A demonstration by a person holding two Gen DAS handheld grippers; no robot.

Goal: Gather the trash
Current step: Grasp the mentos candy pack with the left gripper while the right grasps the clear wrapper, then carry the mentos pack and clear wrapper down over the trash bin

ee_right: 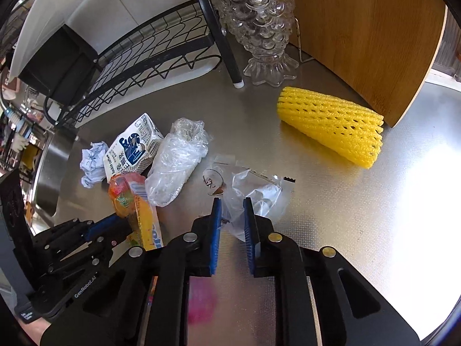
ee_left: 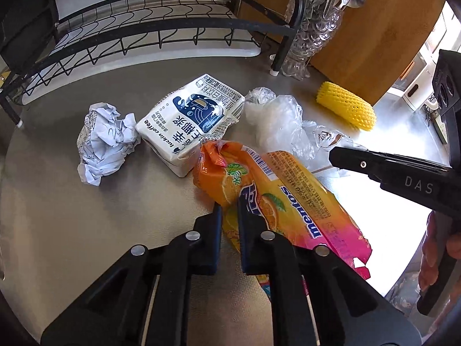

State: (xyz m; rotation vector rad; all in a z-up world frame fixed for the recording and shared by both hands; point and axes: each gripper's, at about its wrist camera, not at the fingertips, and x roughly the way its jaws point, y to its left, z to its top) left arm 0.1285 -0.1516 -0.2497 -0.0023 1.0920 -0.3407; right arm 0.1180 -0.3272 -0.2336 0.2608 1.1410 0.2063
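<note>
While the left gripper point(ee_left: 229, 206) is clamped on the Mentos wrapper point(ee_left: 291, 199), the right gripper point(ee_right: 232, 203) pinches a clear plastic bag point(ee_right: 253, 193). Both rest on the steel counter point(ee_right: 360, 230).

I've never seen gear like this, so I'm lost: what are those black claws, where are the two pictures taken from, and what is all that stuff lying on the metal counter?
Those claws are hand-held grippers, one in each of a person's hands, each with a camera looking along its fingers. In the left camera's view the left gripper pinches an orange Mentos wrapper. In the right camera's view the right gripper closes on a clear plastic wrapper. Also on the steel counter: crumpled paper, a Luckin coffee bag, a bunched plastic bag and a yellow foam net.
</note>
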